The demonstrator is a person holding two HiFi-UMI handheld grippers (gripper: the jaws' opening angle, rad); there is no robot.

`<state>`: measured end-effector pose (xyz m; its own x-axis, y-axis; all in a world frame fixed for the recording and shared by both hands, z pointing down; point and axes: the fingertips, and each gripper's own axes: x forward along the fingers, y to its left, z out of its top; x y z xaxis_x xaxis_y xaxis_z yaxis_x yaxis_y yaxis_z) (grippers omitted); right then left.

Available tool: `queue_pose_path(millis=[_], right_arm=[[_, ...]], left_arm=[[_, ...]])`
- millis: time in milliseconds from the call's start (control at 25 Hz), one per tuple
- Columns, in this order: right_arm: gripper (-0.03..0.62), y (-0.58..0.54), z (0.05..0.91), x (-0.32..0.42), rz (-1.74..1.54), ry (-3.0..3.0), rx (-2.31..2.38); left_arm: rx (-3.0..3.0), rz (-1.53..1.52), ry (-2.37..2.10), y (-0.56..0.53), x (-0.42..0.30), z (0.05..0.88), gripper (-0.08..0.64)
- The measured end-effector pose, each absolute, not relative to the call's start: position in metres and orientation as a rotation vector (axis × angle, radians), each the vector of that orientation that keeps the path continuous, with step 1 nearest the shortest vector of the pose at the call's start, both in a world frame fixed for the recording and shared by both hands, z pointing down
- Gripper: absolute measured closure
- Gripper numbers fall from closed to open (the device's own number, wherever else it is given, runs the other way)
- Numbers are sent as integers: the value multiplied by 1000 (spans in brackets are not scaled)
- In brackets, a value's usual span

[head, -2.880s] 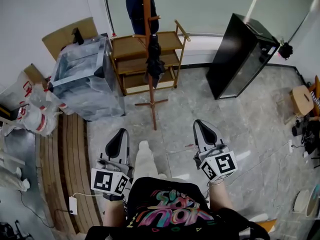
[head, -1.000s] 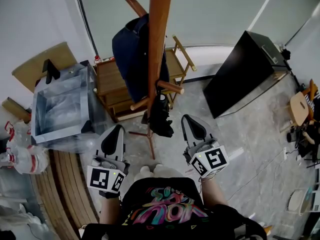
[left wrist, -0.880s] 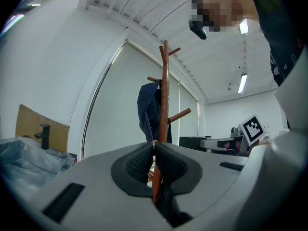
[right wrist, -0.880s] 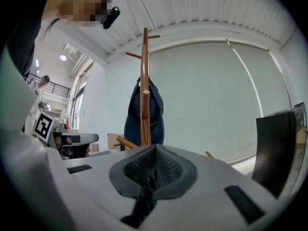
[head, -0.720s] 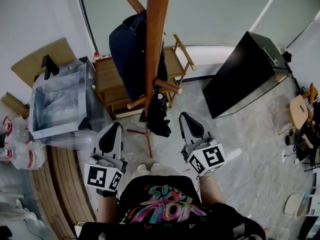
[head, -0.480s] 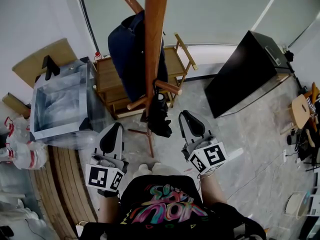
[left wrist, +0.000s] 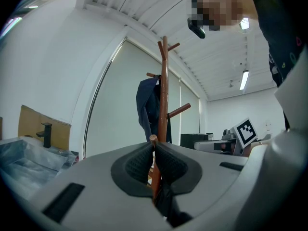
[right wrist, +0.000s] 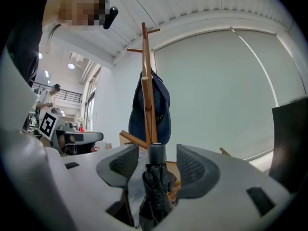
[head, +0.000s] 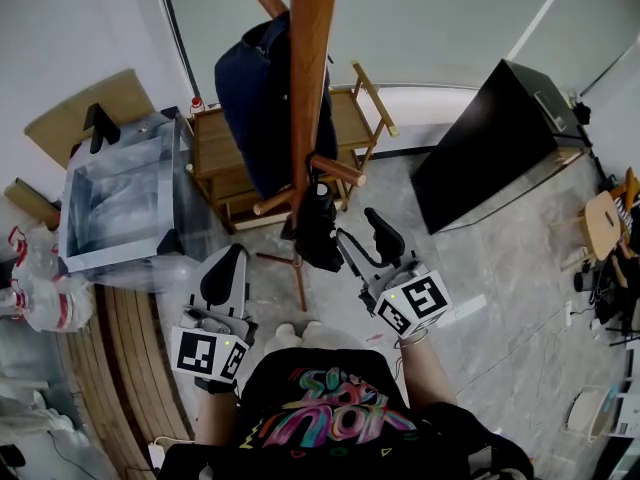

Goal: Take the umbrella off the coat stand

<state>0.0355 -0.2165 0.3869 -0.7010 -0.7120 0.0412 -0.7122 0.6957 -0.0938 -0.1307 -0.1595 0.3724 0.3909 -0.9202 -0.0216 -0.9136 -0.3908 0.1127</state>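
A black folded umbrella hangs from a low peg of the wooden coat stand, beside a navy jacket. My right gripper is level at the umbrella, and its jaws are opening. In the right gripper view the umbrella stands between the pads with its handle cap up, and a gap shows on each side. My left gripper hangs lower left of the stand, shut and empty. In the left gripper view the left gripper points at the stand.
A wooden shelf rack stands behind the stand. A clear plastic bin is on the left and a black cabinet on the right. A slatted wooden bench lies at lower left, a stool at far right.
The right gripper's jaws have spread apart and it has shifted left toward the umbrella, which now stands between them. The left gripper has stayed in place.
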Motion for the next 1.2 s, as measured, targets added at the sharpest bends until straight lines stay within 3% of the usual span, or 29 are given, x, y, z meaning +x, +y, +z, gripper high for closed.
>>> queue_pose_path(millis=[520, 1200], right_arm=[[201, -237, 442, 3, 234, -2840, 1109], [178, -263, 507, -20, 290, -2752, 1092]], left_arm=[[2519, -113, -1695, -156, -136, 381, 526], [2511, -89, -1665, -158, -132, 396, 526]])
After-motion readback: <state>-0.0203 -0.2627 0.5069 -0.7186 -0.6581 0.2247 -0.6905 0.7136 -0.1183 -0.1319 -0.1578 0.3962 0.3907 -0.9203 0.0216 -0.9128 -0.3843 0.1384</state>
